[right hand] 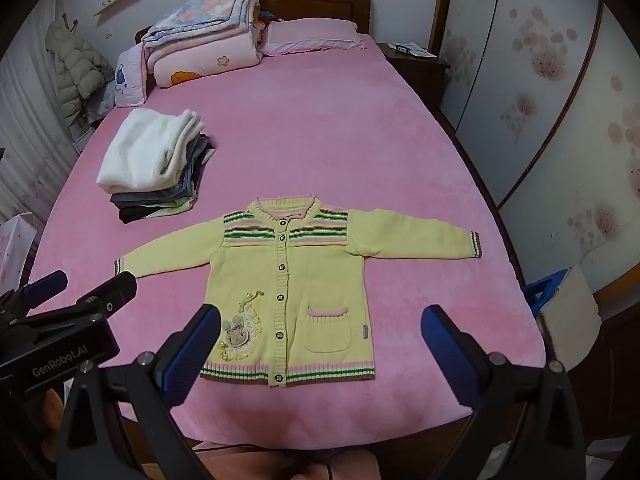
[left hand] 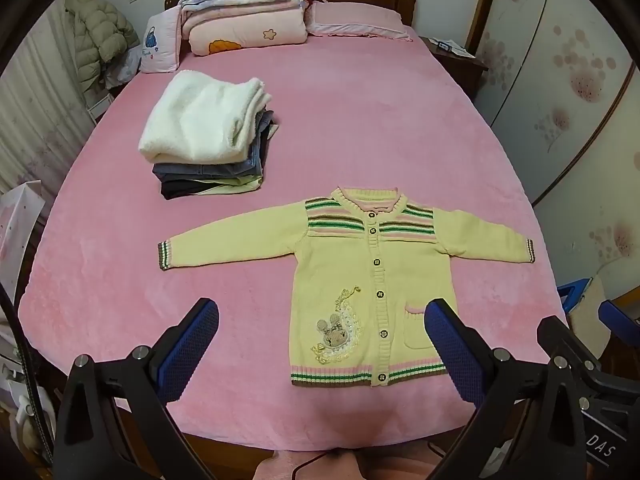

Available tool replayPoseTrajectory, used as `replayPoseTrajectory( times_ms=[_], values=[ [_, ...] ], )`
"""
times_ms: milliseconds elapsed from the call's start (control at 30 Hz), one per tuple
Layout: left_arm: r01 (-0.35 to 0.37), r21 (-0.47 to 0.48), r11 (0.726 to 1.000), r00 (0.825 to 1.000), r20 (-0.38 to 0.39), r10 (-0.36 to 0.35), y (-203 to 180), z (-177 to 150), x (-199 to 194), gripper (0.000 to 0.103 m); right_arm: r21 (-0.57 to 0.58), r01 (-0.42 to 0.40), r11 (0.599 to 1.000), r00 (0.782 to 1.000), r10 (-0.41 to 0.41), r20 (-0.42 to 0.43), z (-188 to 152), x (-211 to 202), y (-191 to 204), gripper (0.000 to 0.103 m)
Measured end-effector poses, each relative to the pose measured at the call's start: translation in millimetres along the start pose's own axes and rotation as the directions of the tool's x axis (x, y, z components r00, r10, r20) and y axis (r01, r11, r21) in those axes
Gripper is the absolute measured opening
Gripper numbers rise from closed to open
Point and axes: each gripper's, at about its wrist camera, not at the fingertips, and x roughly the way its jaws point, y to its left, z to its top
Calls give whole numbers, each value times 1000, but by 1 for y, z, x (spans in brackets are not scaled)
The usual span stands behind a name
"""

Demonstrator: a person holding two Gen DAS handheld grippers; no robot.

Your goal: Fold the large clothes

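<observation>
A yellow knit cardigan (left hand: 360, 280) with green, pink and brown stripes lies flat, face up and buttoned, near the front of the pink bed (left hand: 340, 128), both sleeves spread out. It also shows in the right wrist view (right hand: 288, 280). My left gripper (left hand: 322, 332) is open and empty, held above the cardigan's lower hem. My right gripper (right hand: 320, 340) is open and empty, held above the hem too. The left gripper shows at the left of the right wrist view (right hand: 60, 292). The right gripper's finger tips (left hand: 616, 320) show at the right edge of the left wrist view.
A stack of folded clothes (left hand: 208, 140) topped by a white fleece sits on the bed's left, also in the right wrist view (right hand: 156, 164). Folded quilts (left hand: 244, 8) and a pillow (left hand: 356, 20) lie at the headboard. A nightstand (right hand: 416, 64) stands right of the bed.
</observation>
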Motion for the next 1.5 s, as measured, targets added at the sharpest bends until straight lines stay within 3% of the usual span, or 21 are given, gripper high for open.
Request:
replayPoseTrajectory(
  times_ms=[533,1500],
  values=[
    [10,-7,1000,1000,12,-10,2,9,0,102,23,-15,1000,1000,15,15,9,4,-8,101],
    [39,10,999,999,31,-39,3,21,-6,102,46,28,999,999,-30,31,13,-7,-1,101]
  ],
)
